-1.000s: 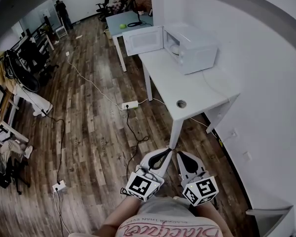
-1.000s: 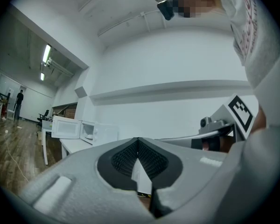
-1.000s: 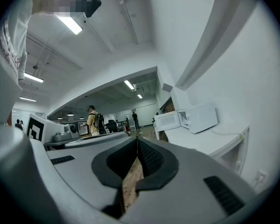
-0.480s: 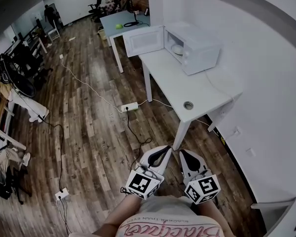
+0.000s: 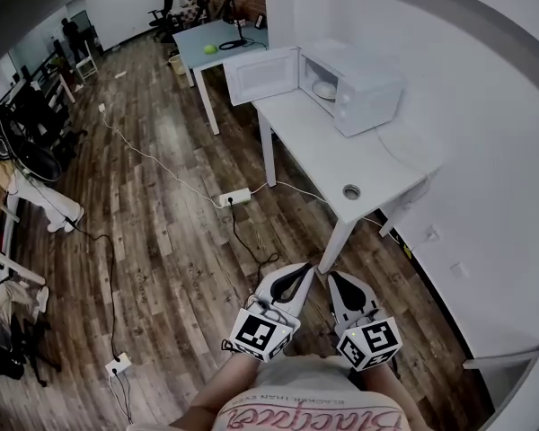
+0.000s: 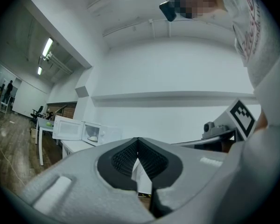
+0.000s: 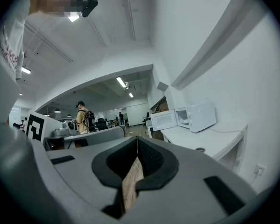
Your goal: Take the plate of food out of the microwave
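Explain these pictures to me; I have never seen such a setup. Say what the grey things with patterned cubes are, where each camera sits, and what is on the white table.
No robot here: a person holds a two-jaw tool in each hand, the left gripper and the right gripper. The patterned cubes belong to them. One picture comes from a camera on the person's head, looking down; the other two from cameras riding on the grippers, looking along their jaws. Both grippers are shut and empty. On the white table stands a microwave, door open, with a plate inside.
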The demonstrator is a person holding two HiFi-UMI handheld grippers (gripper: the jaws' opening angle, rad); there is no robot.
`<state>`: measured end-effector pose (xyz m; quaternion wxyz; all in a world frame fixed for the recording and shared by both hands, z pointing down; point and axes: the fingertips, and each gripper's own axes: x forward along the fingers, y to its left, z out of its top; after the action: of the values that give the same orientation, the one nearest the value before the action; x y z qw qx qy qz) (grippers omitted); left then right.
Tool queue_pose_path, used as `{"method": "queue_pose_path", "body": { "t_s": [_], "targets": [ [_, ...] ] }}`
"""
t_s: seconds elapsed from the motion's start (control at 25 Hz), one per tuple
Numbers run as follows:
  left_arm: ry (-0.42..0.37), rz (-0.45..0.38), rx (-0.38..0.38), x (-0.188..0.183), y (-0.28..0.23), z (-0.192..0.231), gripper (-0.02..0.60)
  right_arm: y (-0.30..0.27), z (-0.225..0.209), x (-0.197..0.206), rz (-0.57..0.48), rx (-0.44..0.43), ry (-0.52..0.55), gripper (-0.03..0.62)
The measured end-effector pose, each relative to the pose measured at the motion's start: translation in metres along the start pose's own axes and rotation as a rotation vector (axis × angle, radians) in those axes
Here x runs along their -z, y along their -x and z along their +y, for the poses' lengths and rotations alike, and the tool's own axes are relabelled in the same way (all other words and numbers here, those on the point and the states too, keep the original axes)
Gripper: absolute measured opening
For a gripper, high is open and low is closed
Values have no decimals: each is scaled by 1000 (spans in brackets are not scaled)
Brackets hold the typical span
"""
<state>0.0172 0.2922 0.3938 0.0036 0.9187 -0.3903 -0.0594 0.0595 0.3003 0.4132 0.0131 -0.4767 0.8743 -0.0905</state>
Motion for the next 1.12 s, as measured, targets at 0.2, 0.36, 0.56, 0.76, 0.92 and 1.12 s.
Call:
{"method": "queue_pose_path", "body": {
  "t_s": [0.2, 0.36, 0.56, 0.76, 0.92, 1.12],
  "targets": [
    [6, 11, 27, 0, 17, 17, 5, -12, 20, 6, 2, 29, -9, 12],
    [8, 18, 47, 2, 26, 31, 5, -22, 36, 13, 9, 37, -13, 12],
    [26, 22, 57, 5, 36, 45, 5, -29, 48, 16, 27, 64, 5, 12],
    [31, 20, 63, 1, 38, 54, 5, -39, 48, 10, 32, 85, 9, 12],
    [38, 17, 58, -1, 38, 62, 5, -50, 52, 8, 37, 70, 13, 12],
    [42, 11, 47, 0, 35, 67, 5, -59, 55, 9, 34, 35, 18, 12]
  ]
}}
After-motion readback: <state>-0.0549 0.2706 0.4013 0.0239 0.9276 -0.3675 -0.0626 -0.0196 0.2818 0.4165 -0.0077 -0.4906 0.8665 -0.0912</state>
